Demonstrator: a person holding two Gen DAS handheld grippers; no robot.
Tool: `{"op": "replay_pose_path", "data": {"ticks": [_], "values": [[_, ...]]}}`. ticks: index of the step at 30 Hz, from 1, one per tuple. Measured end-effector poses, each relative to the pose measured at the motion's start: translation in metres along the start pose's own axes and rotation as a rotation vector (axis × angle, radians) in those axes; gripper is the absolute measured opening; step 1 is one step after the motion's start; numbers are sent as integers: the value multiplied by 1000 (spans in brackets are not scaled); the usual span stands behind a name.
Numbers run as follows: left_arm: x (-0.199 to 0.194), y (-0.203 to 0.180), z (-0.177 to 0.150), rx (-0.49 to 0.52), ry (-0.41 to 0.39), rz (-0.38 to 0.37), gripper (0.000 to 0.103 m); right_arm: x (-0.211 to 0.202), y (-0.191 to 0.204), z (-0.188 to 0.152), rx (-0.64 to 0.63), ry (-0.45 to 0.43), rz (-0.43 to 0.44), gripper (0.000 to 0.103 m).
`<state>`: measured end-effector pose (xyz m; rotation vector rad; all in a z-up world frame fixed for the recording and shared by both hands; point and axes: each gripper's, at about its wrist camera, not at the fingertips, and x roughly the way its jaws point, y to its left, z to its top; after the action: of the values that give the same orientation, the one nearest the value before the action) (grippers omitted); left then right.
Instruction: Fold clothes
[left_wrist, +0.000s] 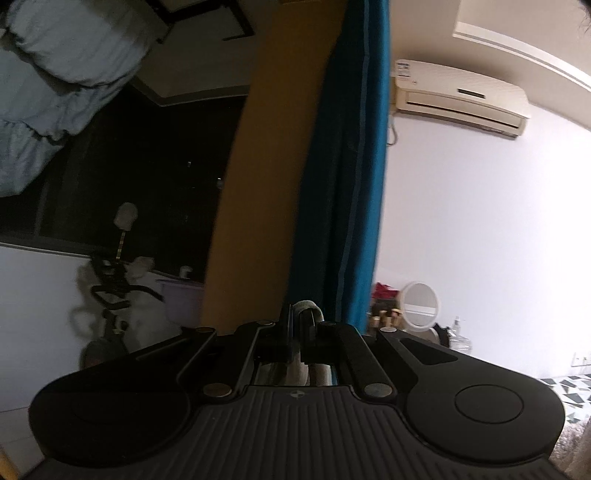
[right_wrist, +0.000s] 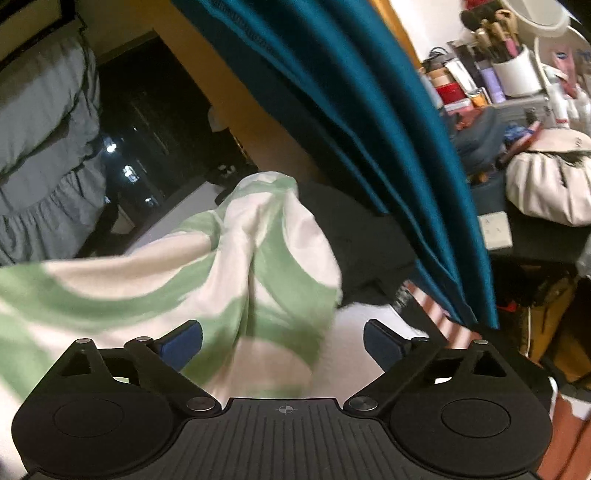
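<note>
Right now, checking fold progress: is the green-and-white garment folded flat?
No. The green-and-white garment is bunched and draped, not flat.

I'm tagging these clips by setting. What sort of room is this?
Probably a bedroom at home: a round white vanity mirror beside a cluttered dresser of cosmetics and brushes, a cream wall-mounted air conditioner, and teal and mustard curtains at a dark window.

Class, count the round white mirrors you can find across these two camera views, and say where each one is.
1, likely the same round mirror in both: by the wall right of the teal curtain, and at the right wrist view's top right corner. Clutter may hide others.
</note>
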<state>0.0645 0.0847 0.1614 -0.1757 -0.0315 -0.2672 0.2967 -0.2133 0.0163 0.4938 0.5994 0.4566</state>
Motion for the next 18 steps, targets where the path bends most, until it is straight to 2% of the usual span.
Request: {"op": "replay_pose_path", "data": {"ticks": [2, 6, 12, 13, 14, 15, 17, 18], "values": [[0, 17, 2, -12, -4, 19, 3, 22, 11, 7, -3, -17, -29, 102], [4, 50, 1, -46, -2, 52, 3, 64, 22, 16, 23, -18, -65, 102], [14, 92, -6, -98, 33, 73, 3, 120, 40, 2, 39, 78, -102, 102], [16, 97, -7, -104, 40, 70, 3, 124, 42, -3, 36, 94, -94, 97], [18, 100, -9, -108, 48, 64, 3, 127, 45, -9, 33, 112, -90, 83], [21, 102, -10, -109, 56, 57, 3, 130, 47, -14, 32, 128, -85, 74], [26, 103, -12, -107, 67, 39, 3, 131, 50, -23, 33, 150, -67, 45], [29, 102, -13, -106, 70, 25, 3, 129, 50, -26, 27, 154, -56, 37]]}}
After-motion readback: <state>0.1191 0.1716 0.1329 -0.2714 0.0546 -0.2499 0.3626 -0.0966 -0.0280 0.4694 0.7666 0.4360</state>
